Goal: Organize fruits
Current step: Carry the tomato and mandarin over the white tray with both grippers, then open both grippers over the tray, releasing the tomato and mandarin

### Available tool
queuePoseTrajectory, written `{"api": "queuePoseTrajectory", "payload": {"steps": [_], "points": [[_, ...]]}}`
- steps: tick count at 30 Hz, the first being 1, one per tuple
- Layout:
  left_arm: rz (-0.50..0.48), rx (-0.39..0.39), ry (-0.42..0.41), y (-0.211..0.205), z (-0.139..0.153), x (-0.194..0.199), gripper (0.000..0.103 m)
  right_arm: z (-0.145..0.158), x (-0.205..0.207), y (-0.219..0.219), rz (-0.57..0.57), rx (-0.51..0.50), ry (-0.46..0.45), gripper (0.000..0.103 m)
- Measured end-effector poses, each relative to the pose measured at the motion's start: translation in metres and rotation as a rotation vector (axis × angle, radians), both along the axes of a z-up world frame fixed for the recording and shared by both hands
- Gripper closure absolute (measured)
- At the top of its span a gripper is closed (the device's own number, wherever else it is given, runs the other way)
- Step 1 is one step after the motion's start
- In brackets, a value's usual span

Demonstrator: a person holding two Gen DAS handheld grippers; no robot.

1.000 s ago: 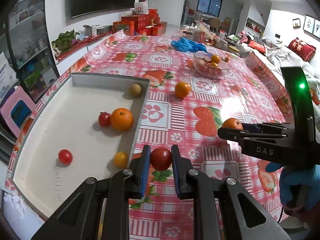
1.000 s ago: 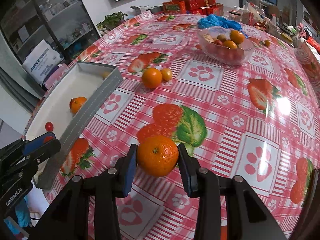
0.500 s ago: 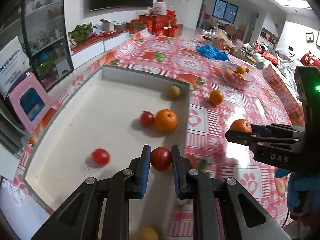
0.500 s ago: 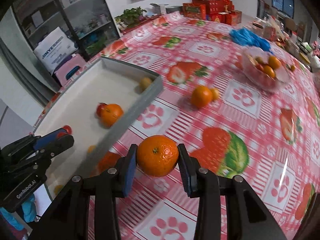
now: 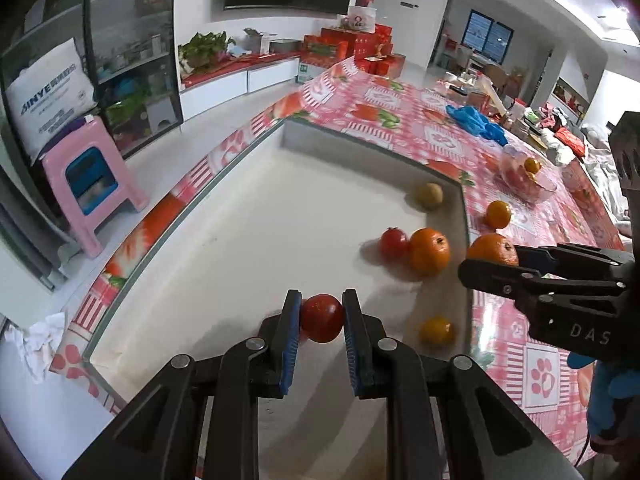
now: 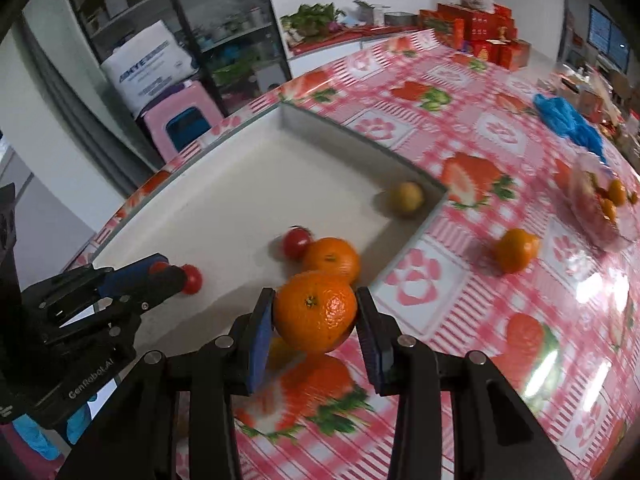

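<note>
Red and round, a tomato point(image 5: 321, 318) sits clamped between the blue pads of the left gripper point(image 5: 321, 320), held above the white floor of the grey-walled tray point(image 5: 372, 148). In the right wrist view that same gripper point(image 6: 182, 276) shows at the left, over the tray's near part. The right gripper point(image 6: 316, 314) is closed on a large orange point(image 6: 315, 311), its pads pressed against both sides of the fruit; in the left wrist view this held orange point(image 5: 493, 249) hangs just right of the tray's right wall.

Inside the tray lie a second orange point(image 5: 429, 251) with a small red tomato point(image 5: 393, 242) touching its left side, a yellowish fruit point(image 5: 429, 195) in the far right corner, and a small yellow-orange fruit point(image 5: 437, 330) near the right wall, closer in. Whether another red fruit lies behind the left gripper's tip cannot be told.

Out on the strawberry-print tablecloth point(image 6: 460, 128), right of the tray, a loose orange point(image 6: 516, 249) rests alone. Farther right stands a clear bowl point(image 6: 600, 208) holding more fruit, and beyond it a blue plastic bag point(image 6: 568, 120). A pink stool point(image 5: 94, 184) stands on the floor left of the table.
</note>
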State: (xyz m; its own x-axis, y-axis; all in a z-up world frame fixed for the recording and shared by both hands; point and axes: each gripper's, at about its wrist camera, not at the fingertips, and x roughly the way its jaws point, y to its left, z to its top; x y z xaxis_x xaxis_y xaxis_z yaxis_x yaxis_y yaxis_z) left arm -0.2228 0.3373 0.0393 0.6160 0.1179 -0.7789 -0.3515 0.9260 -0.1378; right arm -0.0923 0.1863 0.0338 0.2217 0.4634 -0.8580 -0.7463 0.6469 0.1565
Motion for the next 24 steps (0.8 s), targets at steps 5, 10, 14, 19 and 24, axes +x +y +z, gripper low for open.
{"api": "queuePoseTrajectory", "payload": {"steps": [5, 10, 14, 19, 24], "points": [[0.014, -0.013, 0.01, 0.01, -0.007, -0.004, 0.081, -0.001, -0.01, 0.015, 0.041, -0.009, -0.009, 0.06], [0.018, -0.02, 0.009, 0.012, -0.01, -0.008, 0.081, -0.008, -0.015, 0.024, 0.064, -0.026, 0.001, 0.06], [0.013, -0.011, 0.009, 0.011, -0.011, -0.007, 0.081, -0.013, -0.018, 0.028, 0.074, -0.036, 0.014, 0.06], [0.003, -0.007, 0.01, 0.009, -0.012, -0.008, 0.081, -0.011, -0.017, 0.027, 0.071, -0.024, 0.017, 0.05], [0.057, 0.009, 0.025, 0.013, -0.012, -0.011, 0.038, -0.001, -0.015, 0.02, 0.054, -0.004, -0.002, 0.038]]}}
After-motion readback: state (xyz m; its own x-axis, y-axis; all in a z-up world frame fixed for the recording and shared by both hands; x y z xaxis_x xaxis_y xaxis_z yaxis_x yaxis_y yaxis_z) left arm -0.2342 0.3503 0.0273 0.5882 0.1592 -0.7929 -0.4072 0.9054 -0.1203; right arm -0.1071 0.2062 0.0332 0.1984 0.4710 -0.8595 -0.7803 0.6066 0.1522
